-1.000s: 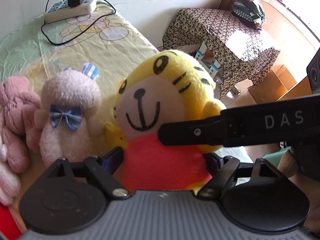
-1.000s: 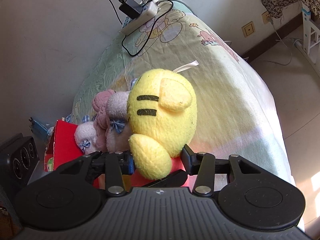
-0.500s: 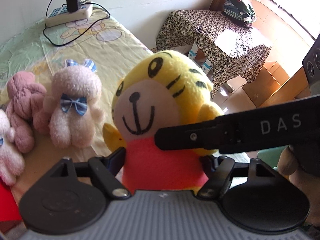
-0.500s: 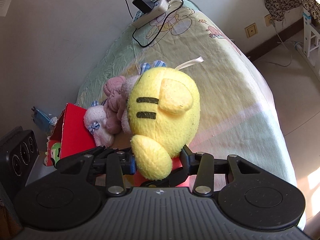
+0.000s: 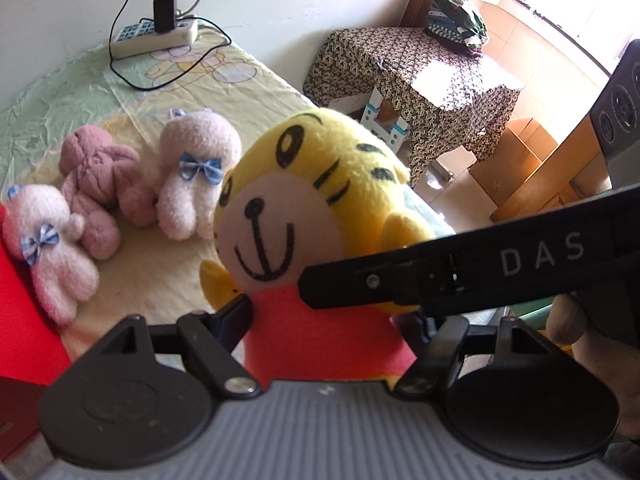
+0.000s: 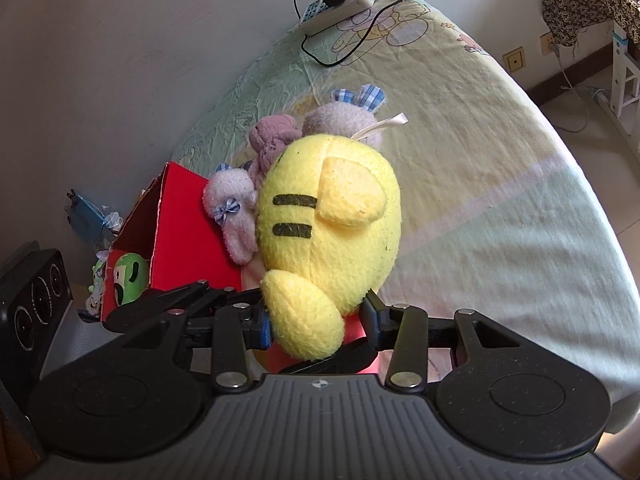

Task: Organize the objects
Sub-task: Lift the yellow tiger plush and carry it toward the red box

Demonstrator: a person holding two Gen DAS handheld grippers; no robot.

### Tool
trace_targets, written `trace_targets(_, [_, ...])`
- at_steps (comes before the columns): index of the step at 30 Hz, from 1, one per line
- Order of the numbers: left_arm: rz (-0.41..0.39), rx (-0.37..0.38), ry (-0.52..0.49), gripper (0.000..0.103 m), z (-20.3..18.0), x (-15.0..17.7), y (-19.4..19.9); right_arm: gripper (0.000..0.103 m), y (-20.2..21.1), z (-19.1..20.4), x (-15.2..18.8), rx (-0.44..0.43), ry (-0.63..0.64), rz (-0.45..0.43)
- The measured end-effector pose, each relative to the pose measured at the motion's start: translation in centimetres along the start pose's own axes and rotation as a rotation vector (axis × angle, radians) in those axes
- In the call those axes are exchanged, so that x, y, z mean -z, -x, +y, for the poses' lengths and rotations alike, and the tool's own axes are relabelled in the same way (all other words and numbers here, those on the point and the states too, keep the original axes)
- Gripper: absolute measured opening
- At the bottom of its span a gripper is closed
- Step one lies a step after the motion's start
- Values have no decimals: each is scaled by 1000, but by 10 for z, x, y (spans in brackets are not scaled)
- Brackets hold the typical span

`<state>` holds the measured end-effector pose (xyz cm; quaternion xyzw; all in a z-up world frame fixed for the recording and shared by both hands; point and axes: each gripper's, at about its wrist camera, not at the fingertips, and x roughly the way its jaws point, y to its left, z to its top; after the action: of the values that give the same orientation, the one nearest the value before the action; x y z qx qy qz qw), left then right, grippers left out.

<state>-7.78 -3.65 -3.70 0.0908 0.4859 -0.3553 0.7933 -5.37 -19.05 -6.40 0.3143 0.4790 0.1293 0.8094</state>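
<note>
A yellow tiger plush [image 5: 304, 200] with a red body hangs above the bed, gripped from two sides. My left gripper [image 5: 328, 316] is shut on its red torso, with the face turned toward the camera. In the right wrist view the tiger plush [image 6: 332, 216] shows the back of its head, and my right gripper [image 6: 316, 320] is shut on its lower body beside a yellow arm. One right finger [image 5: 440, 280], marked DAS, crosses the left wrist view in front of the toy.
A pale bear with a blue bow [image 5: 196, 176], a dusty pink plush [image 5: 96, 184] and a light pink bear [image 5: 44, 248] lie on the bed [image 6: 480, 160]. A red box [image 6: 180, 232] holds a green toy [image 6: 128, 276]. Power strip [image 5: 154, 36], speaker [image 6: 32, 308], cloth-covered table [image 5: 420, 64].
Both grippers have risen and drawn back with the tiger plush. The bears on the bed look farther off, and the red box has come into the right wrist view.
</note>
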Motion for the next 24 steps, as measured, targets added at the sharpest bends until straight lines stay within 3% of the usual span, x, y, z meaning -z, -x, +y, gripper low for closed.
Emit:
trace_targets(13, [-106,8,-62,75,50,22,73,45,-4,86,28,-11,36,-108])
trace_targets(20, [-232,-4,-56,75,84,15,124,44,-1,144,18,-44,123,-205])
trace_targets(24, [-291,-47,-31,75,109,12,150,45,-8,180,7,-72,196,-226])
